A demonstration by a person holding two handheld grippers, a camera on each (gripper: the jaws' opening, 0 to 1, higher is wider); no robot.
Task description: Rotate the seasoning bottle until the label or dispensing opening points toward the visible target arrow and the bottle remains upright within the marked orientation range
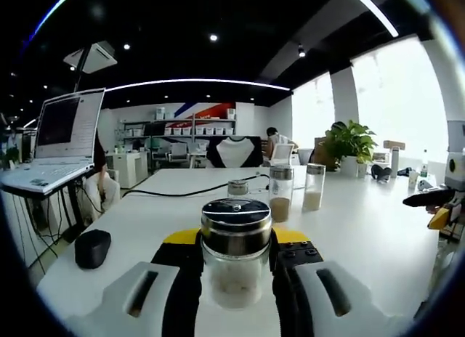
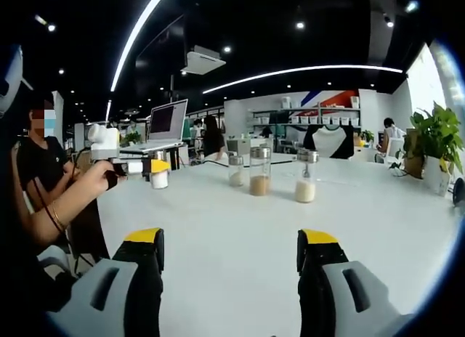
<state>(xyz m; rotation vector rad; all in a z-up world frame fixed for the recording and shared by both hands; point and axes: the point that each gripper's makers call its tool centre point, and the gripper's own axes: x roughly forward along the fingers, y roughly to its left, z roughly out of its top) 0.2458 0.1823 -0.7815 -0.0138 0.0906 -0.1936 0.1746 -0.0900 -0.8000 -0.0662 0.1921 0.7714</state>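
Observation:
A glass seasoning bottle [image 1: 235, 253] with a shiny metal lid and pale powder at its bottom stands upright on the white table [image 1: 363, 228]. My left gripper [image 1: 235, 241] is shut on it, its yellow-tipped jaws pressing both sides. In the right gripper view a person's hand holds that left gripper [image 2: 138, 166] at the far left, with the small bottle [image 2: 158, 179] in it. My right gripper [image 2: 230, 242] hovers open over bare table, nothing between its jaws. The right gripper [image 1: 434, 202] also pokes in at the right edge of the left gripper view.
Three more seasoning bottles [image 1: 237, 188] [image 1: 280, 193] [image 1: 314, 186] stand in a row mid-table, seen again as bottles [image 2: 236, 170] [image 2: 259, 172] [image 2: 306, 176]. A black mouse [image 1: 92, 248] lies left. A laptop [image 1: 62, 144] sits on a stand, a potted plant [image 1: 349, 142] at the right.

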